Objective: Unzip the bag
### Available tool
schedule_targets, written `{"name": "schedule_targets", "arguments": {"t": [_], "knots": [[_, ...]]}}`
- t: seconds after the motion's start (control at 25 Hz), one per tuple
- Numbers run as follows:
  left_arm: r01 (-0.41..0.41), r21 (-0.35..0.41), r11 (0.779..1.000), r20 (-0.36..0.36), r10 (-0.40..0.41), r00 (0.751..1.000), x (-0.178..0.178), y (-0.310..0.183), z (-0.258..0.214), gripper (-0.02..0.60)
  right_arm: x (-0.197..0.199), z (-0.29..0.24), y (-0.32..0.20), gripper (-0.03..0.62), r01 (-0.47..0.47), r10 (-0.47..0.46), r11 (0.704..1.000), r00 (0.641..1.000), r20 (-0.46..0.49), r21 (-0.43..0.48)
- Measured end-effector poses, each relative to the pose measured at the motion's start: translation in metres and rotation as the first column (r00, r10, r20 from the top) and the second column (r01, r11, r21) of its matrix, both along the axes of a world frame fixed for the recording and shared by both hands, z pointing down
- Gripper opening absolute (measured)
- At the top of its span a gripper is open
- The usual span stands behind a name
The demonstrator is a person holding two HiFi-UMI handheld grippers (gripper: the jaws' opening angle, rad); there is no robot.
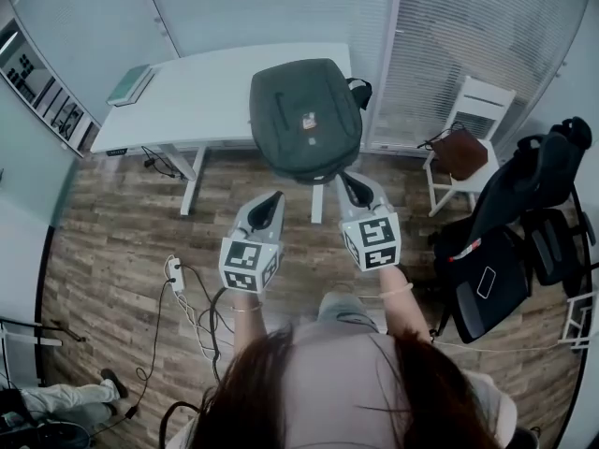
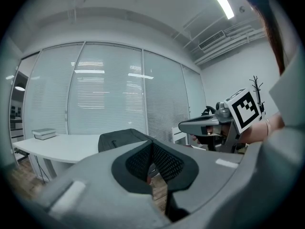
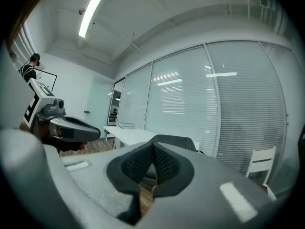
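**Task status.** The dark grey-green fabric backpack (image 1: 304,115) lies flat on the near right end of the white rectangular desk (image 1: 206,92). Its near edge reaches the desk edge. No open gap shows anywhere along its visible outline, and the panel facing up looks flat and closed. The zip track and its slider cannot be made out in any view. Whether the zip is open or closed is therefore not settled. The scene fits a bag waiting to be opened. It equally fits one whose opening lies on a side turned away from the cameras.

**Gripper state.** The person holds both tools out in front, above the wood-pattern floor (image 1: 112,232).
- The left gripper (image 1: 273,199) has its black mesh pads pressed together at the tip, with nothing between them.
- The right gripper (image 1: 348,181) is the same: pads meeting, nothing between them.

**Position of the bag relative to the jaws.**
- Both gripper views show the backpack beyond the jaw tips, on the desk and centred ahead of each tool.
- In the head view the right gripper's tip sits just short of the bag's near edge. No contact is visible.
- The left gripper is further back and to the left.

**Surroundings.** A white slatted chair (image 1: 482,96) carrying a brown bag stands to the right of the desk.
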State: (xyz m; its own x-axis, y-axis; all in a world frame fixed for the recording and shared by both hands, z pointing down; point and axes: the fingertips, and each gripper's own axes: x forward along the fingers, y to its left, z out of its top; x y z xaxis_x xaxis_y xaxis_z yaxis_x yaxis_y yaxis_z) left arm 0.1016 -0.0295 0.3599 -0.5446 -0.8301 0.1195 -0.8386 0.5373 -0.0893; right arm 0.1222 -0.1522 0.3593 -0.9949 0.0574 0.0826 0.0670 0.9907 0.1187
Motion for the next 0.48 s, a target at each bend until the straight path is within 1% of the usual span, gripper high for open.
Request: {"name": "schedule_targets", "arguments": {"t": [0.16,0.36,0.48], "knots": [[0.017,-0.002,1.0,0.015,-0.017,1.0,-0.009,-0.018,-0.009,0.011,-0.007,-0.002,-0.008,0.003,0.035,-0.035,0.999,0.999,-0.006,0.02],[0.03,0.007,1.0,0.007,-0.03,1.0,-0.013,-0.047,-0.015,0.011,-0.011,-0.008,-0.026,0.003,0.075,-0.074,0.997,0.997,-0.006,0.031],[0.033,0.0,0.999,-0.002,-0.033,0.999,-0.013,-0.063,-0.012,0.011,-0.011,-0.005,-0.039,0.003,0.086,-0.086,0.996,0.996,-0.029,0.027]]}}
